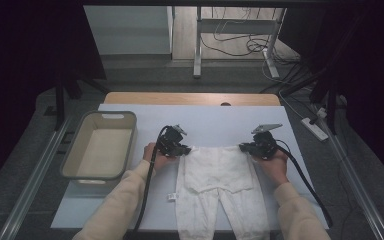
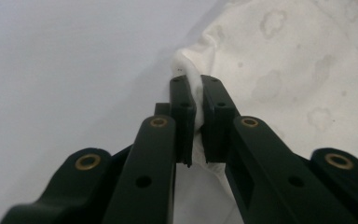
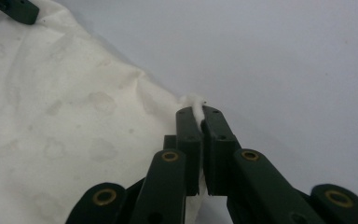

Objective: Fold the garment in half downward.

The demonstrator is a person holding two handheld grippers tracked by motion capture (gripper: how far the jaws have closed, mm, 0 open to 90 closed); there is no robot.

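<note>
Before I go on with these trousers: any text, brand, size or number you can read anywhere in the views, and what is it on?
No text can be read in any view.
The small white tag at the left edge of the white trousers: too small to read.
The pale basket: no label visible.
The trousers' faint printed pattern, seen in both gripper views: shapes, not letters.

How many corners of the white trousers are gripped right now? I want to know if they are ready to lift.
2. The left gripper pinches the waistband's left corner of the white trousers; the right gripper pinches its right corner.
</note>
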